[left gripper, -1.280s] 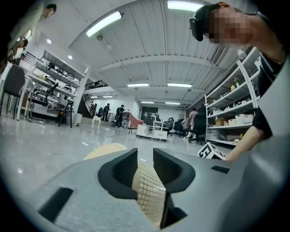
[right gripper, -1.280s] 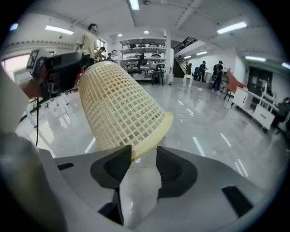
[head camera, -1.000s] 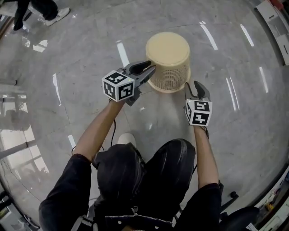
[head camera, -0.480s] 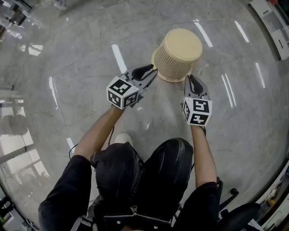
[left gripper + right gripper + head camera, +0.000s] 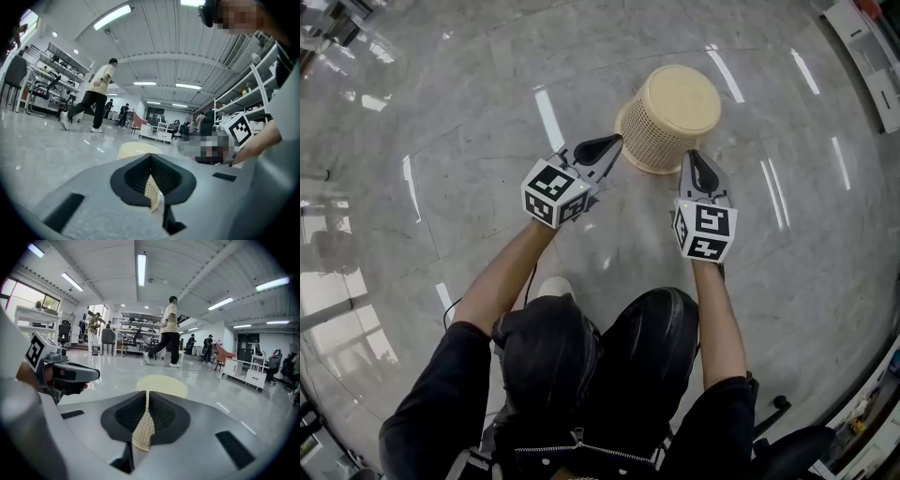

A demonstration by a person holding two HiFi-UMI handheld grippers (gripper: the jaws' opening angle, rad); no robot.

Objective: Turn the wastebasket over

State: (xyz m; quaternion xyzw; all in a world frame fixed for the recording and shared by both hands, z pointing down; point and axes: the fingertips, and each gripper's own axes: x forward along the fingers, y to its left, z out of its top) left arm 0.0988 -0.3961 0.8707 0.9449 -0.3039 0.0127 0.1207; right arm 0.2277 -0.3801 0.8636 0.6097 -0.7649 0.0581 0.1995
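Note:
A cream mesh wastebasket (image 5: 670, 117) is upside down, solid base up, tilted away from me over the grey floor. My left gripper (image 5: 614, 143) is shut on its rim at the left, and a strip of mesh (image 5: 151, 192) shows pinched between the black pads. My right gripper (image 5: 691, 159) is shut on the rim at the right, with its own strip of mesh (image 5: 143, 427) between the pads. Both pairs of jaws have just been closing onto the rim. The basket's round base (image 5: 161, 385) shows beyond the right gripper's jaws.
Polished grey floor (image 5: 459, 122) surrounds the basket. My knees (image 5: 647, 347) are just below the grippers. A person (image 5: 166, 331) walks across the room in the distance, with shelving (image 5: 56, 77) and white cabinets (image 5: 251, 371) behind.
Both grippers closed onto the basket's rim. The basket went from standing flat to tilted away, its near edge lifted, and it sits farther up and right in the head view.

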